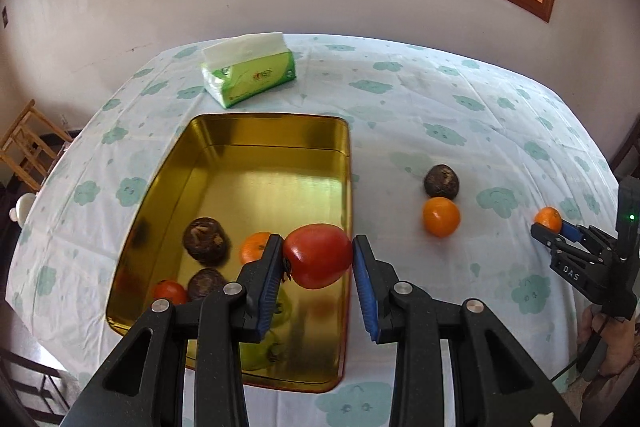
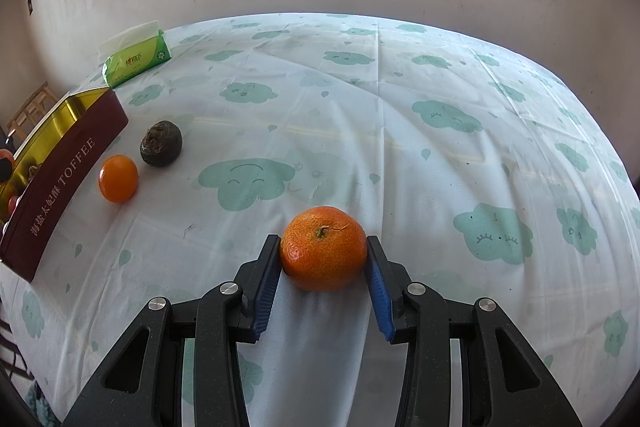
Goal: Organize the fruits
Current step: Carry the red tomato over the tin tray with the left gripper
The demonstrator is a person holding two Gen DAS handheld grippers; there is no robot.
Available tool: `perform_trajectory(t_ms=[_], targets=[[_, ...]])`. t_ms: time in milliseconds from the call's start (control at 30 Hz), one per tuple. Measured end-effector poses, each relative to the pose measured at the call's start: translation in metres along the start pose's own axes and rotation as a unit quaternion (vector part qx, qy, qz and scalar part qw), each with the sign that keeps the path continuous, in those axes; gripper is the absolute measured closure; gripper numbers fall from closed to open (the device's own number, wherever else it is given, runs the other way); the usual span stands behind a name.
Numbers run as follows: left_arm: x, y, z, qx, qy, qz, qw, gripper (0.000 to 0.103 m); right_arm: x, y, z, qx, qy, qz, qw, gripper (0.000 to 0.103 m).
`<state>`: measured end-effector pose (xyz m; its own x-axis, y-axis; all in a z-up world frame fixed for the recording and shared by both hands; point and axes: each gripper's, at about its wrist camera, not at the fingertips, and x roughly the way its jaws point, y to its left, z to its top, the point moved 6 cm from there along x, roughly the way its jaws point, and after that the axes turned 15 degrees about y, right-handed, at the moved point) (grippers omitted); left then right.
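My left gripper [image 1: 318, 257] is shut on a red tomato [image 1: 319, 255], held above the right side of the gold tin [image 1: 256, 163]. In the tin lie two dark brown fruits [image 1: 206, 239], a small orange [image 1: 253, 247], a small red fruit [image 1: 170, 291] and a green one partly hidden behind my fingers. My right gripper [image 2: 323, 255] is shut on a mandarin [image 2: 323, 248] that rests on the tablecloth. A smooth orange [image 2: 118, 178] and a dark brown fruit [image 2: 161, 143] sit on the cloth beside the tin's maroon wall [image 2: 60, 183].
A green tissue pack [image 1: 250, 69] lies behind the tin near the table's far edge. A wooden chair [image 1: 28, 143] stands off the table's left side. A hand [image 1: 610, 343] holds the right gripper at the left wrist view's right border.
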<state>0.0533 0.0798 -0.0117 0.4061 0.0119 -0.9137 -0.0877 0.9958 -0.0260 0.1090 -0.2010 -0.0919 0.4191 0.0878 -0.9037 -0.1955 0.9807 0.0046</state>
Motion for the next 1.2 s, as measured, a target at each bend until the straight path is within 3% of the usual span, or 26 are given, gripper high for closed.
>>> perform_trajectory(t_ms=[433,1200], targets=[[0.021,0.067,-0.005,-0.054,0.026,0.045,0.9972,0.072,0.000,0.000,0.000,0.000,0.000,-0.001,1.000,0.060],[0.047,0.094,-0.016,-0.081,0.060,0.044,0.9939,0.072,0.000,0.001,0.000,-0.001,0.001,-0.004,1.000,0.060]])
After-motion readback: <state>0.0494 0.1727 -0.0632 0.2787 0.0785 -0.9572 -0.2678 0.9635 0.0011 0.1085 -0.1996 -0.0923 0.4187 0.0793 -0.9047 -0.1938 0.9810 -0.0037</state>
